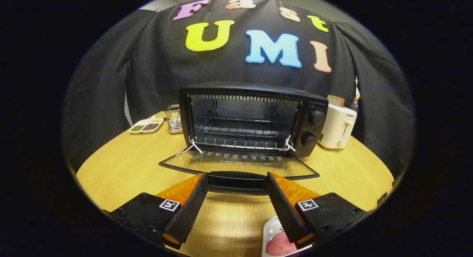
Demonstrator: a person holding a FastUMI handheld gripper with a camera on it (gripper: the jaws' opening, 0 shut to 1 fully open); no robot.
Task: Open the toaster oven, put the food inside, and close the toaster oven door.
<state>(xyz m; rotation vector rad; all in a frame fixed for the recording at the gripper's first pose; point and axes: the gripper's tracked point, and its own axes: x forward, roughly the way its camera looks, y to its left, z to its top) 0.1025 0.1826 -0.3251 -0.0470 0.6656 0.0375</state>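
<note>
The black toaster oven (251,118) stands at the back of the wooden table (122,172). Its glass door (236,161) lies folded down flat towards me, and a wire rack (240,131) shows inside the cavity. My gripper (236,178) is open wide, just above the table. The door's black handle (236,181) lies between the two fingertips, whose ribbed pads (282,209) stand at either end of it. A pink piece of food (279,245) rests on a small white plate (269,227) close under the right finger, partly hidden by it.
A white pop-up toaster (337,125) stands right of the oven, with a bottle (354,103) behind it. A wire holder (173,118) and a divided dish of seeds (146,125) sit to the oven's left. Black cloth walls in the table.
</note>
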